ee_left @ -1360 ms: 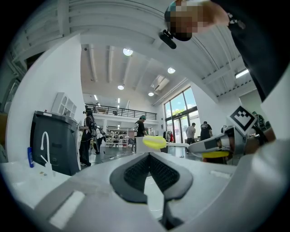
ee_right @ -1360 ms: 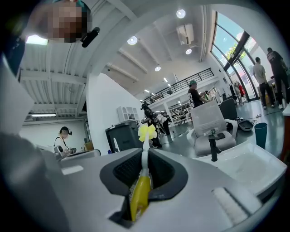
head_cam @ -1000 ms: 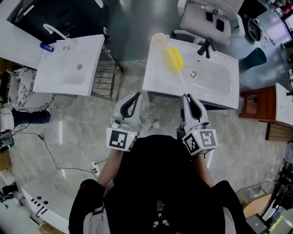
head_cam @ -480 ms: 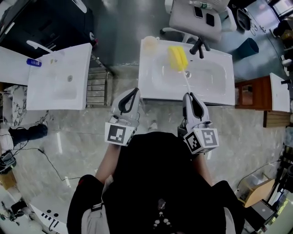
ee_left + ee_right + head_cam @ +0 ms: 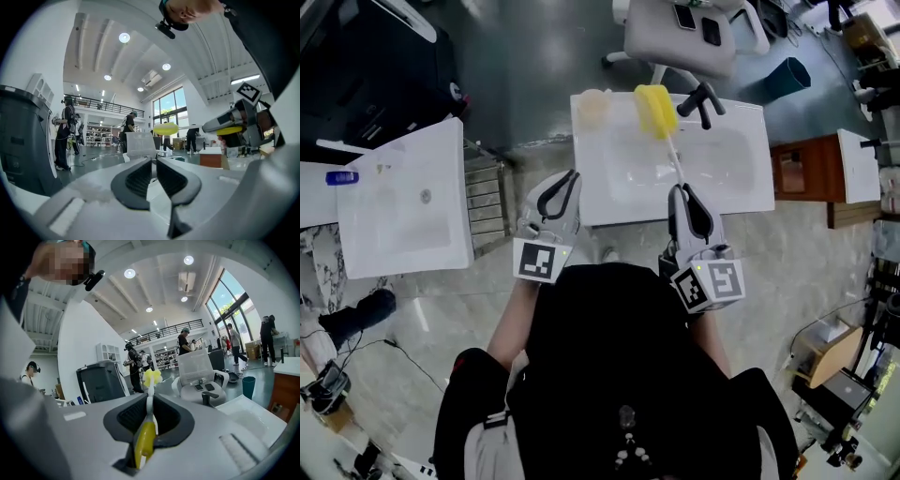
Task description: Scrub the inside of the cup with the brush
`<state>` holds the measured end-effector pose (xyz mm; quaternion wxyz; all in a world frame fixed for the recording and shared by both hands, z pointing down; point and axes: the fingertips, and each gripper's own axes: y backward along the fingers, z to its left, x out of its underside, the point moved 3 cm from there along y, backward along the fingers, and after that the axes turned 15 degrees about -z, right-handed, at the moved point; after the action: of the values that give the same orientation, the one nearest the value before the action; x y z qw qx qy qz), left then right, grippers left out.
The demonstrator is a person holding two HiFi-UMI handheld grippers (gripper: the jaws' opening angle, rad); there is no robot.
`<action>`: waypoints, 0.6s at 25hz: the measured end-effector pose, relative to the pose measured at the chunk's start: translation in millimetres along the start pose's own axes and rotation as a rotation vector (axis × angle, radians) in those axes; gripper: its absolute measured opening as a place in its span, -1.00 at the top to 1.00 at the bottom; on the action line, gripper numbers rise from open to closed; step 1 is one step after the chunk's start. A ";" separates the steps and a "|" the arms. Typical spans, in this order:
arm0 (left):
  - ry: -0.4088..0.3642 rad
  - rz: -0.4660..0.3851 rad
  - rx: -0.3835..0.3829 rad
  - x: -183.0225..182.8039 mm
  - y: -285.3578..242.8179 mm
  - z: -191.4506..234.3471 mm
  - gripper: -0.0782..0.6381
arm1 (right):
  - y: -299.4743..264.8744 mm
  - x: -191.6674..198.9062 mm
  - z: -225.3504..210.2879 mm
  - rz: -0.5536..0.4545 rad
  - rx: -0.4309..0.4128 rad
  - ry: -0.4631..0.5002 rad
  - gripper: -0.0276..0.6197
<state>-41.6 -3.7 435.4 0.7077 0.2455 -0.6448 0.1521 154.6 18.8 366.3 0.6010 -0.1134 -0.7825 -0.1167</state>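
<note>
R gripper (image 5: 682, 190): clamped on brush (image 5: 658, 127) handle. L gripper (image 5: 565, 178): jaws closed, empty, by near-left corner of sink (image 5: 736, 192). Brush long axis runs near-to-far over basin; yellow head points far, leaning slightly left. Cup (image 5: 592, 106): sink's far-left corner, just left of head.

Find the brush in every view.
Head view: brush at top centre.
Left gripper view: brush just right of centre.
Right gripper view: brush low centre, pointing up.
Shared landmark: the chair beyond it.
</note>
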 end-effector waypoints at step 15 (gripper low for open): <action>0.024 0.121 0.154 105.3 -62.6 64.7 0.17 | -53.0 18.2 6.4 0.047 0.150 0.043 0.79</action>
<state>-49.6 -101.7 533.0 0.6838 0.2578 -0.6365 0.2466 127.3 -28.7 379.9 0.6271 -0.0836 -0.7730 -0.0461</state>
